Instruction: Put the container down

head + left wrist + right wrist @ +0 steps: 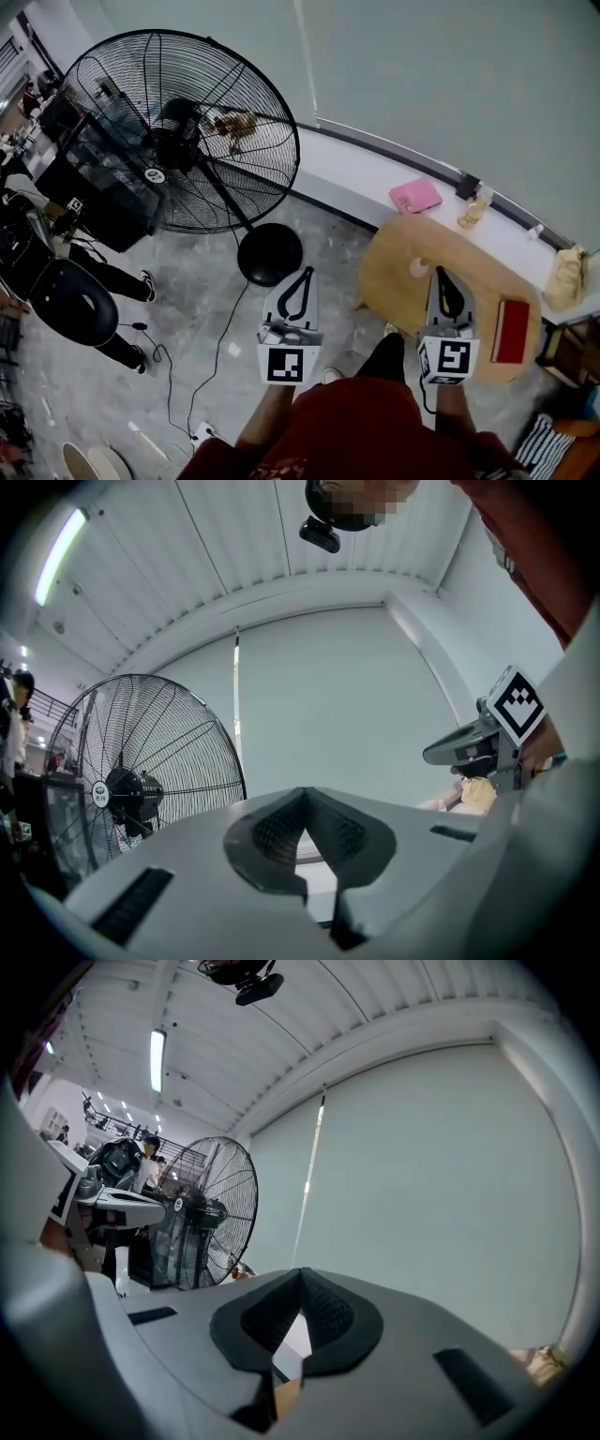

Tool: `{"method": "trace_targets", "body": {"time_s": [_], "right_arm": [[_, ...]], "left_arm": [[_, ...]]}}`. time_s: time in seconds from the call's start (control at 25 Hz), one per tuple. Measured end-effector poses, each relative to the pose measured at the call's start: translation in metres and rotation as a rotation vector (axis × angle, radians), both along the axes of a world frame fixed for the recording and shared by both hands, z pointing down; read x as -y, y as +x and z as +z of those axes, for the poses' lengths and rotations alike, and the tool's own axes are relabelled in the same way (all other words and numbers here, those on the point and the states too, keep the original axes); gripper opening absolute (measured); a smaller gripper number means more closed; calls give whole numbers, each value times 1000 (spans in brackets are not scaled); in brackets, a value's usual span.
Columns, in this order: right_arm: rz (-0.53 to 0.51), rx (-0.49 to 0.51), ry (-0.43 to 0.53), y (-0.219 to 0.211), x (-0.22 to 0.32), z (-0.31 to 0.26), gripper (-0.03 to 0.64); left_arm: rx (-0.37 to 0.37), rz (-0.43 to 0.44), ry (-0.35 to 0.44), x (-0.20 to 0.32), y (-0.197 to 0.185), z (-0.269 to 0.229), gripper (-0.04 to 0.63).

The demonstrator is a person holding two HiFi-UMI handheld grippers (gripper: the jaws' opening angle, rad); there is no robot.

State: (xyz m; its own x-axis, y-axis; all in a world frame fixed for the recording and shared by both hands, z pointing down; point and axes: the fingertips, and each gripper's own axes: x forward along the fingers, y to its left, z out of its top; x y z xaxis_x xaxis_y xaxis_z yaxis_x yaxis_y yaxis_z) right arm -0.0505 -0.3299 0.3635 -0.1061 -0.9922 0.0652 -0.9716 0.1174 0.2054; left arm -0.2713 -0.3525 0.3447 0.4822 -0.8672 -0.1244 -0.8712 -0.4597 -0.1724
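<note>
My left gripper (pixel 301 274) hangs over the grey floor beside the fan's black base (pixel 270 254); its jaws are shut with nothing between them (pixel 304 794). My right gripper (pixel 441 274) is held over the round wooden table (pixel 394 281), also shut and empty (pixel 301 1274). A small clear container with a yellowish fill (pixel 473 211) stands on the white ledge (pixel 347 173) beyond the table, well clear of both grippers. A flat red box (pixel 512 330) lies on the table's right side, just right of my right gripper. Neither gripper touches anything.
A large black pedestal fan (pixel 178 131) stands at the left, its cable trailing across the floor. A pink pad (pixel 415 195) and a tan bag (pixel 567 277) rest on the ledge. A person in dark clothes (pixel 70 291) is at the far left.
</note>
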Motion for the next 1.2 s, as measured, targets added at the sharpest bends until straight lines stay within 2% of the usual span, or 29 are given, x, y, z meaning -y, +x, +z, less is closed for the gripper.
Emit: {"method": "trace_targets", "body": {"time_s": [0.76,1.2], "right_arm": [[-5,-2,0,-2,-8,1,-2],[28,-4,-1,6,-6,11,-2]], "left_arm": [[-12,0,-13,-7,-1,5,5],[-4,5,-18,-1,0,16,5]]}}
